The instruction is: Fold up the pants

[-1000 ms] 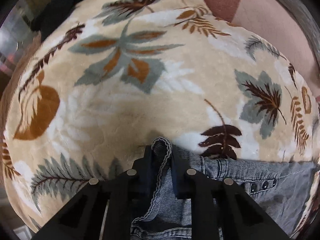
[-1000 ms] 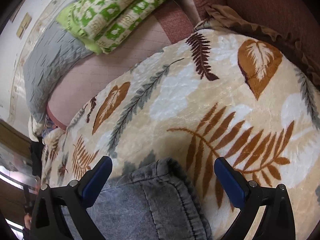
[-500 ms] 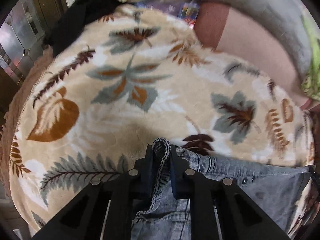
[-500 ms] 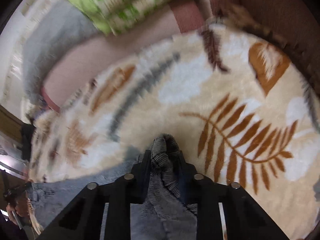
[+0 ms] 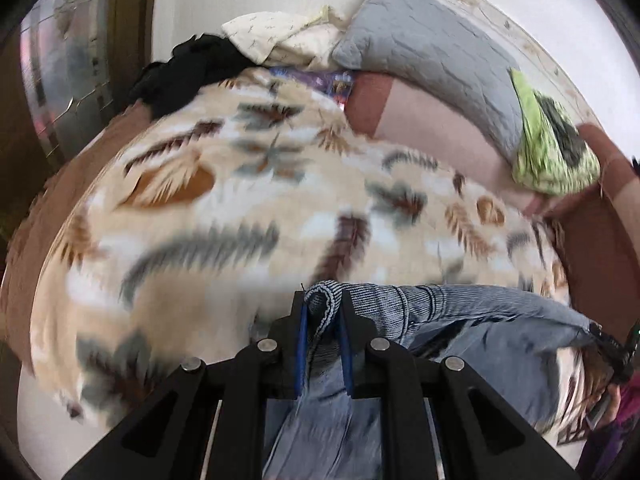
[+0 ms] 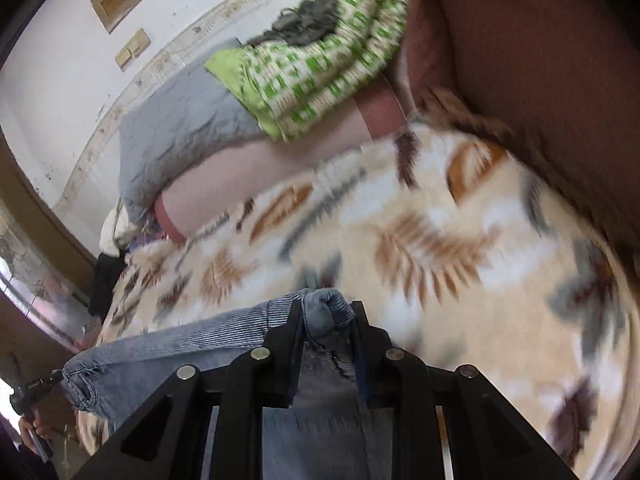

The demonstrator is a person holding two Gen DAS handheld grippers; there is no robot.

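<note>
The pants (image 5: 460, 320) are blue-grey denim, held up above a cream leaf-print blanket (image 5: 240, 208). My left gripper (image 5: 323, 304) is shut on one corner of the waistband. My right gripper (image 6: 326, 312) is shut on the other corner of the pants (image 6: 180, 344), a bunched fold of denim between its fingers. The cloth stretches between the two grippers and hangs down below them. The far end of the pants is hidden under the gripper bodies.
The blanket (image 6: 440, 240) covers a bed. At the bed's far side lie a grey quilted pillow (image 5: 432, 52), a green patterned bundle (image 6: 312, 64), a black garment (image 5: 188, 68) and a white pillow (image 5: 276, 32). A brown padded side (image 6: 540, 60) stands to the right.
Both grippers have risen from the blanket with the pants in them. A second ago the right gripper was open over the denim edge; it has shut on it. The view now reaches the wall.
</note>
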